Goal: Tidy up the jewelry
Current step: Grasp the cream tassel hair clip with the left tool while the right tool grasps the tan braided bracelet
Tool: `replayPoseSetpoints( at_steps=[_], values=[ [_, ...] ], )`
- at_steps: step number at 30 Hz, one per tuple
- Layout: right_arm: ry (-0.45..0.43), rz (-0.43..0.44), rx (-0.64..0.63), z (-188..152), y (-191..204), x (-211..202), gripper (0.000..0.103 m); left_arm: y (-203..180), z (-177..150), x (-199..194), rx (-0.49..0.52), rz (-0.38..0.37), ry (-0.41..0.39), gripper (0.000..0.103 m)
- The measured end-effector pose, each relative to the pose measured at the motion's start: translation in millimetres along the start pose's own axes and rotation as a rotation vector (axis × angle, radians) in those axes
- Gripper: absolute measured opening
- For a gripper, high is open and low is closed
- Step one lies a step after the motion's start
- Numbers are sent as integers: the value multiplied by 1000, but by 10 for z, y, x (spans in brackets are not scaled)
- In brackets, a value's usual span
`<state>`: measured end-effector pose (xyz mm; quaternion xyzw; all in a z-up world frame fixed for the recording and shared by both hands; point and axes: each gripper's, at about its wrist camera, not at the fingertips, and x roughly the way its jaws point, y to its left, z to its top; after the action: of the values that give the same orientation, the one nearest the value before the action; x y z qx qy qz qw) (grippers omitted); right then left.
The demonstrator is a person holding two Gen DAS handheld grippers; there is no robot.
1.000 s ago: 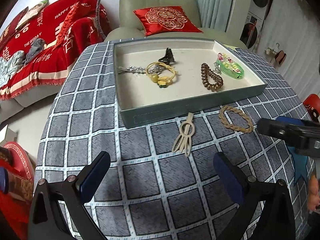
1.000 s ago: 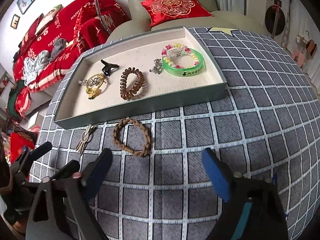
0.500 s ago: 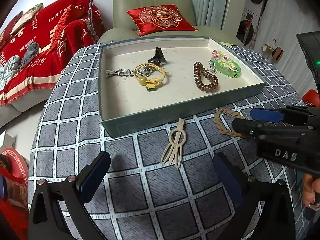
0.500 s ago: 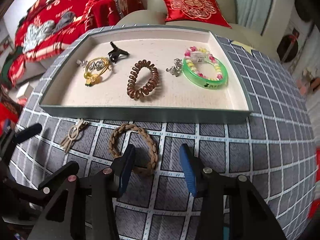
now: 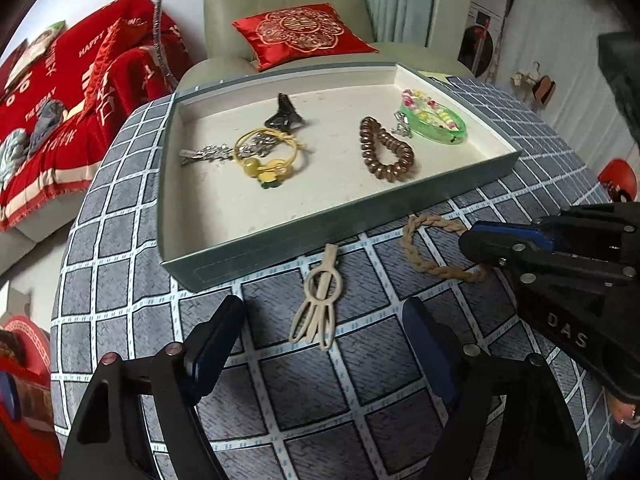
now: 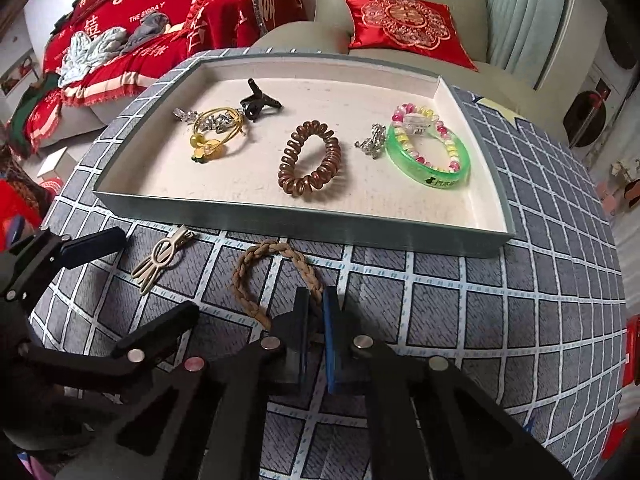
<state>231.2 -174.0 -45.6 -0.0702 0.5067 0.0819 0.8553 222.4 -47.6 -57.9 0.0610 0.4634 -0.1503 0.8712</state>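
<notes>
Half a second ago the right gripper (image 6: 316, 304) stood parted over the braided bracelet (image 6: 276, 276); now its fingers pinch the bracelet's near side, which lies on the checked tablecloth (image 6: 500, 320) just in front of the tray (image 6: 280, 222). Left gripper (image 5: 320, 332) has edged nearer the beige hair clip (image 5: 320, 300), jaws wide and empty (the clip lies between them, untouched). Inside the tray sit a brown coil tie (image 6: 310, 158) and a green bangle (image 6: 428, 160).
</notes>
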Motion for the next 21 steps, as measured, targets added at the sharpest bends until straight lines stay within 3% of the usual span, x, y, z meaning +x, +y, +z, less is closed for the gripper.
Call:
replayPoseSetpoints(
  at_steps=[2, 7, 10, 21],
  values=[
    [-17, 5, 11, -23, -37, -78, 7, -26, 7, 3, 10, -9, 2, 94],
    [-42, 21, 53, -61, -143, -204, 7, -60, 30, -22, 30, -18, -1, 73],
    [-53, 40, 90, -100, -219, -272, 7, -82, 44, -48, 48, -32, -8, 35],
    [-99, 80, 148, -213, -297, -549, 7, -19, -2, -288, -2, -94, -60, 34]
  ],
)
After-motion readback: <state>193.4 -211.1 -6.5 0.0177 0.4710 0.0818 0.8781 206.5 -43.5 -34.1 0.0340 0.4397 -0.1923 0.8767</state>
